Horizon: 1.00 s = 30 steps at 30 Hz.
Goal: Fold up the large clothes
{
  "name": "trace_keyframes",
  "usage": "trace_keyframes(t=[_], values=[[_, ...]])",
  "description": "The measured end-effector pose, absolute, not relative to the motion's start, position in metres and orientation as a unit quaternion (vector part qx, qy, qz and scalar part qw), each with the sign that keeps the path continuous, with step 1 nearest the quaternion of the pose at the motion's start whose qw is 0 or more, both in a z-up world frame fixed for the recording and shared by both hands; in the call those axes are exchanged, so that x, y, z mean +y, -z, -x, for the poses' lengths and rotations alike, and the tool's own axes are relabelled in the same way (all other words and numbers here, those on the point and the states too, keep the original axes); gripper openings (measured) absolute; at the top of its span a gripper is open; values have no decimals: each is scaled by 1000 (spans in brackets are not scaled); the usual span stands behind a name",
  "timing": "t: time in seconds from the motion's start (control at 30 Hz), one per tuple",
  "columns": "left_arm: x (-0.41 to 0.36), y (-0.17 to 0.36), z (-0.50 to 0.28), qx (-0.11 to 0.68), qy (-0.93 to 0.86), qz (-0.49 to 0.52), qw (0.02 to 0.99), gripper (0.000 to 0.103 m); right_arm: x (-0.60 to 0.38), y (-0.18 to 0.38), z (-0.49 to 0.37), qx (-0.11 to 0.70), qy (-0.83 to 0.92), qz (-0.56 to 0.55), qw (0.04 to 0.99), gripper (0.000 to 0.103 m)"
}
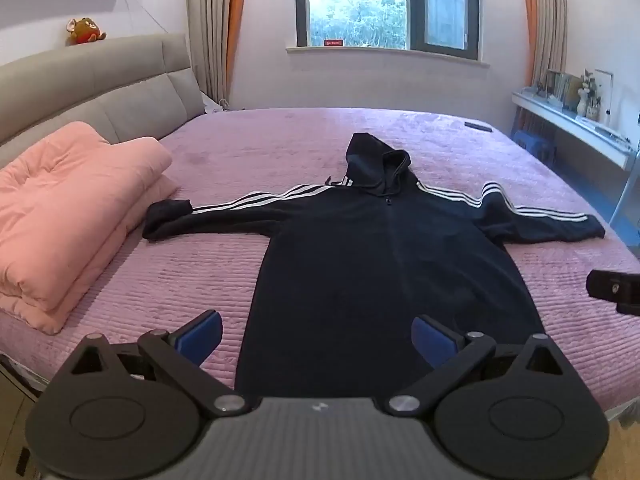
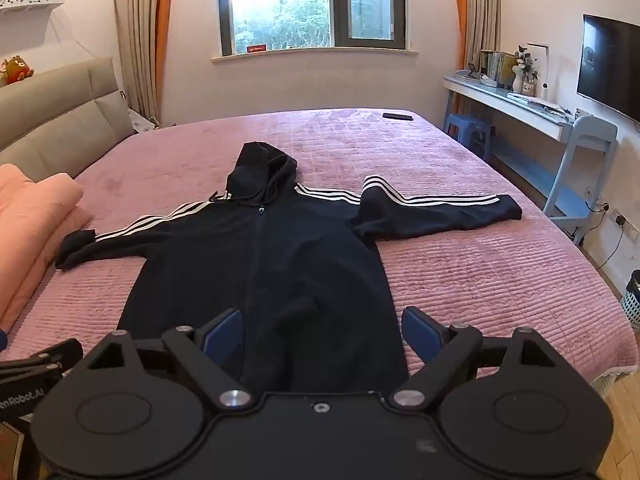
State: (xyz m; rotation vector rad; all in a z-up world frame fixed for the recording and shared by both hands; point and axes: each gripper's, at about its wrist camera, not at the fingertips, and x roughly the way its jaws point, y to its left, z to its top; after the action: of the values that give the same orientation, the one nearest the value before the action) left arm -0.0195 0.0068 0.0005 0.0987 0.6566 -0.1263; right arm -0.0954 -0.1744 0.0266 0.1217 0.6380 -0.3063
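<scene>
Left wrist view: the dark hooded jacket with white stripes (image 1: 380, 256) is spread flat on the pink bed (image 1: 168, 280). Each hand-held gripper (image 1: 316, 334) (image 2: 322, 330) is wide open, holding nothing. One sleeve should be pinched first and folded across.

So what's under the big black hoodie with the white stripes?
The black zip-up hoodie with white sleeve stripes lies flat on the pink quilted bedspread, which shows all around it. Anything directly beneath the fabric is covered, so I can't tell.
</scene>
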Motion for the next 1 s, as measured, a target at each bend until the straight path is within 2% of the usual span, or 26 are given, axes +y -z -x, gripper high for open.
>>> trace_keyframes(t=[1.0], values=[[16,5,13,348,50,-25,936,103,-185,-26,75,316,139,-54,937,102]])
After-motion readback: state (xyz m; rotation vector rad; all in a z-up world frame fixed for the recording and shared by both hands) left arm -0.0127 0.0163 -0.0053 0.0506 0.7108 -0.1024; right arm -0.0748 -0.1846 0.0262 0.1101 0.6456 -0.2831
